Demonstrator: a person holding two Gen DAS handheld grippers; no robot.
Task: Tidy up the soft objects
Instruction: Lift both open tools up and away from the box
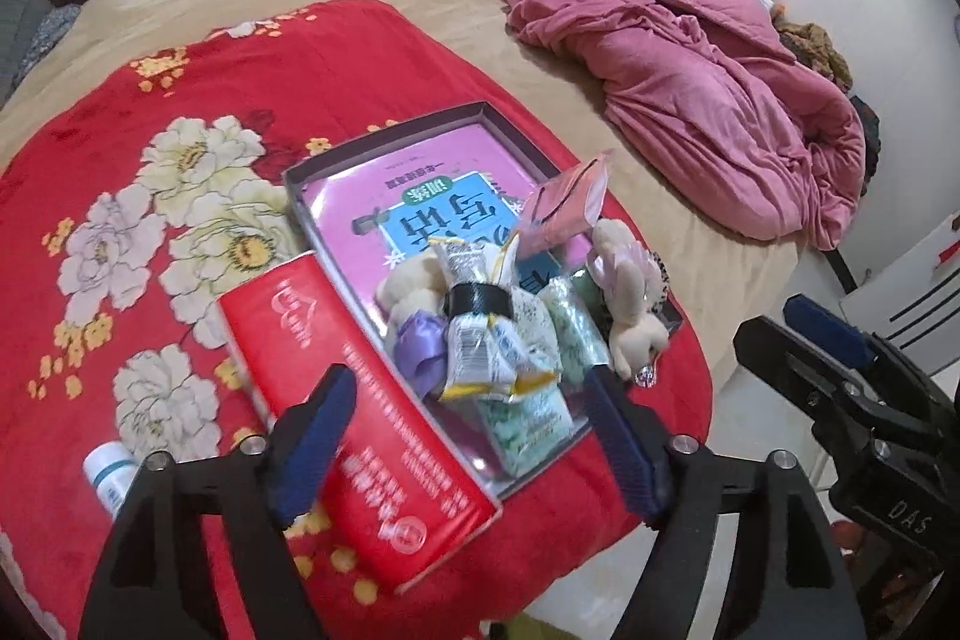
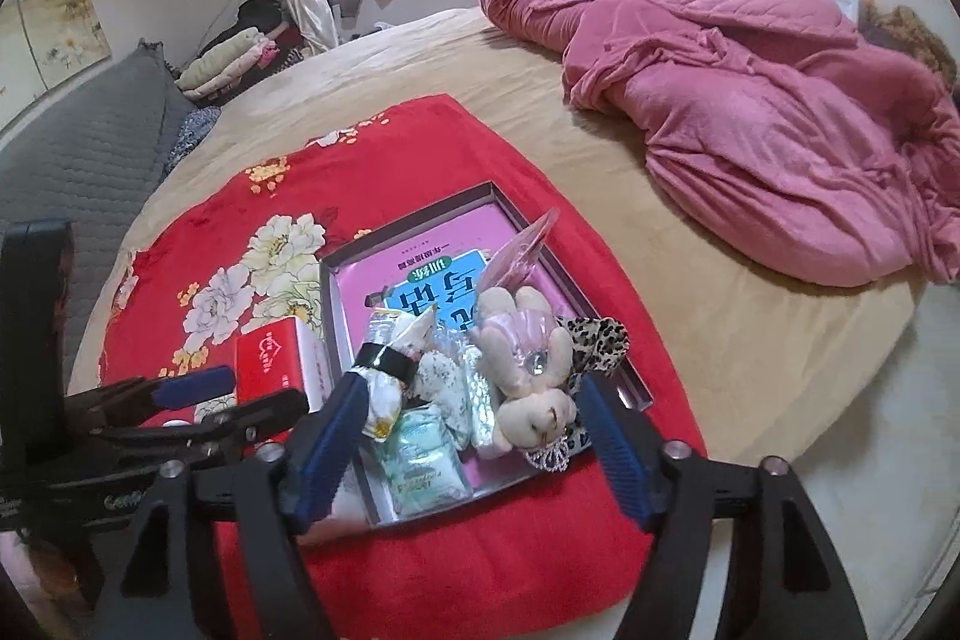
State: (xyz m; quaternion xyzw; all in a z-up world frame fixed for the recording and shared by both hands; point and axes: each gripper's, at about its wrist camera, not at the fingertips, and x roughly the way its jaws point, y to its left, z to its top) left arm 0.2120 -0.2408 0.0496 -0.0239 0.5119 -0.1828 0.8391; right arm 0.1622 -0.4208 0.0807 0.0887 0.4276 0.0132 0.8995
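A shallow grey box (image 1: 336, 160) (image 2: 606, 334) lies on a red flowered blanket (image 1: 120, 196) (image 2: 420, 148). It holds a pink book (image 1: 384, 214), a beige plush bear (image 2: 528, 370) (image 1: 630, 316), snack packets bound with a black band (image 1: 480, 301) (image 2: 390, 361), green-white tissue packs (image 2: 426, 466) and a pink pouch (image 1: 564, 205). A red tissue box (image 1: 360, 412) (image 2: 270, 358) leans on the box's left side. My left gripper (image 1: 474, 448) is open above the box's near edge. My right gripper (image 2: 468, 454) is open over the near end of the box, empty.
A crumpled pink quilt (image 1: 660, 40) (image 2: 750, 100) lies on the tan bed at the right. A white bottle (image 1: 111, 478) sits at the blanket's near left. Folded clothes (image 2: 228, 64) are piled beyond the bed. The bed's edge and floor lie at the right.
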